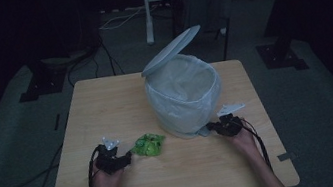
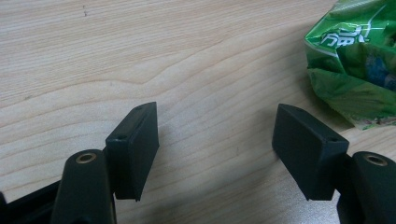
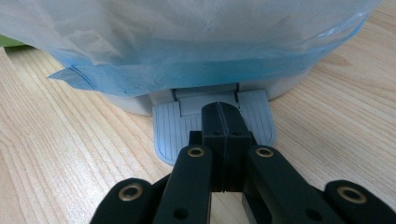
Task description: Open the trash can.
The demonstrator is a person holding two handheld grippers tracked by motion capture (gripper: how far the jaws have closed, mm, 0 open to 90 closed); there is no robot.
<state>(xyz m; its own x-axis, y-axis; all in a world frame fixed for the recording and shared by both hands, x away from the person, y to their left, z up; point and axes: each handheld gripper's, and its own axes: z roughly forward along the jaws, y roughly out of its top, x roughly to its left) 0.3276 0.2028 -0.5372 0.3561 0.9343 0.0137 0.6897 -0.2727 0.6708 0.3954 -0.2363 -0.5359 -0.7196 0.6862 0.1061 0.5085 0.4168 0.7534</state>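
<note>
Your left tongs (image 1: 129, 156) rest low on the worktop (image 1: 106, 108) with their pads spread wide and nothing between them; in the left gripper view you see bare wood in the gap, and the crumpled green wrapper (image 2: 355, 60) lies ahead and off to one side, just beside one pad but not touching it. From above, that green wrapper (image 1: 148, 144) sits between your two hands, near the front foot of the pedal bin (image 1: 184, 95).

The bin stands in the middle of the worktop, lined with a pale blue bag (image 3: 187, 42), and its lid (image 1: 171, 49) is tipped up and back, so the mouth is open.

Your right tongs (image 3: 223, 126) are pressed together with nothing held, and their tips bear down on the ribbed grey pedal (image 3: 166, 126) at the bin's base. I judge that this push is what holds the lid up.

So the step in hand looks like the reach for the wrapper, with the lid already taken care of. The next move calls for you to swing the left tongs toward the wrapper until it lies squarely between the pads, then close on a firm fold, since crinkled foil can slip out. Keep the right tongs steady on the pedal meanwhile, or the lid may drop before you lift the wrapper over the rim.
</note>
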